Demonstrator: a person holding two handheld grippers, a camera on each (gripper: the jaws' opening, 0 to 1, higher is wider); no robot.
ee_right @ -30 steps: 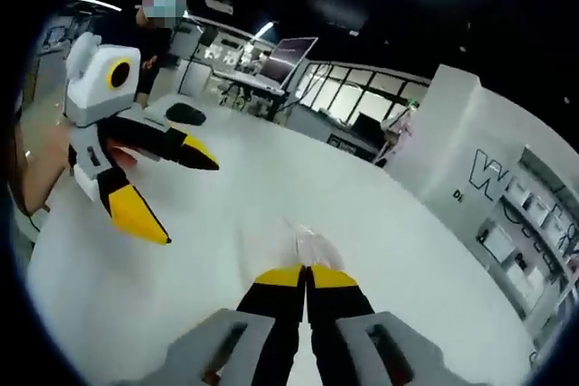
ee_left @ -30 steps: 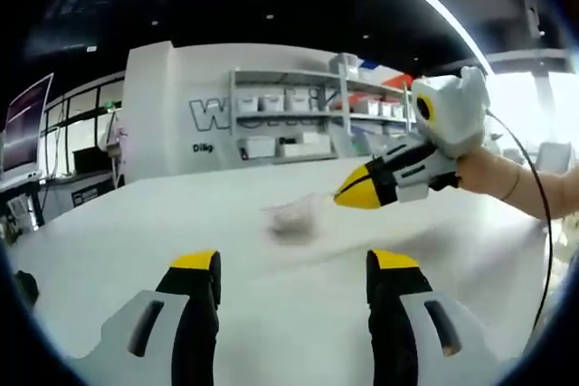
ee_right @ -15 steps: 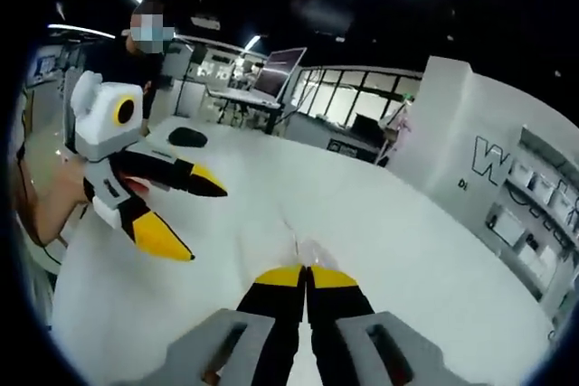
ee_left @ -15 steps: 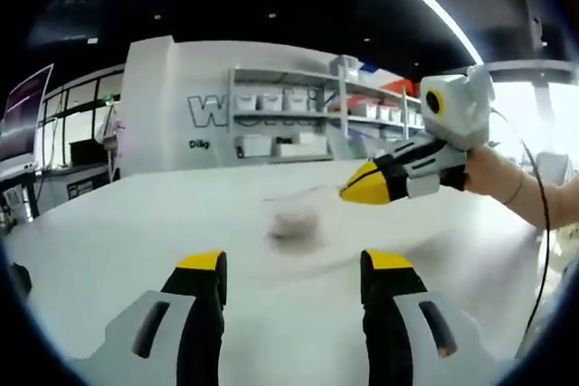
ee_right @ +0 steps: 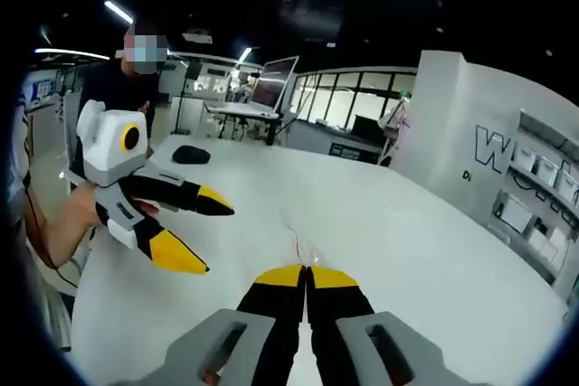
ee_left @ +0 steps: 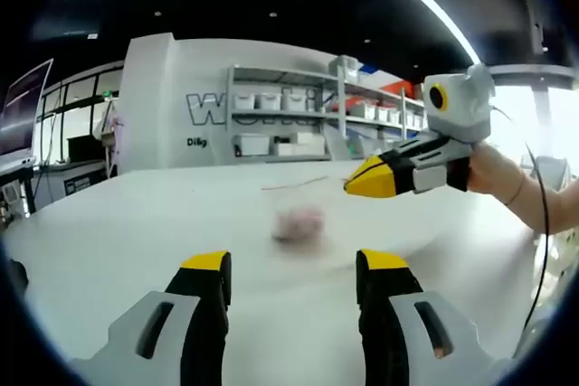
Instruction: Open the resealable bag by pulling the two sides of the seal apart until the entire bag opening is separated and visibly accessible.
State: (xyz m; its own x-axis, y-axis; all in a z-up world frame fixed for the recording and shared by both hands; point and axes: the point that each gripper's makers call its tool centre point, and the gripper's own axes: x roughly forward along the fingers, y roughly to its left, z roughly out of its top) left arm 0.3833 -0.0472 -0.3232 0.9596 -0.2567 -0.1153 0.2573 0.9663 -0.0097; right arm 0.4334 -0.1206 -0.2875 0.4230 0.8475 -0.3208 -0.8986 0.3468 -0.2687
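A small clear resealable bag [ee_left: 298,221], blurred, with something pale pink inside, hangs over the white table [ee_left: 136,223] ahead of my left gripper [ee_left: 294,264]. That gripper is open, with nothing between its yellow tips. My right gripper [ee_left: 355,185] comes in from the right, shut on the bag's top edge. In the right gripper view, my right gripper [ee_right: 306,273] has its jaws pressed together on the thin clear bag [ee_right: 302,246]. The left gripper [ee_right: 201,230] hovers to the left, open, apart from the bag.
White shelves with bins [ee_left: 280,119] stand against the wall behind the table. A black mouse-like object [ee_right: 190,155] lies at the table's far side. A person [ee_right: 118,88] stands behind it, near a desk with a monitor [ee_right: 271,83].
The right gripper stays shut on the bag's edge and the left stays open. Both views have shifted a little; the left gripper sits slightly nearer the bag in the right gripper view.
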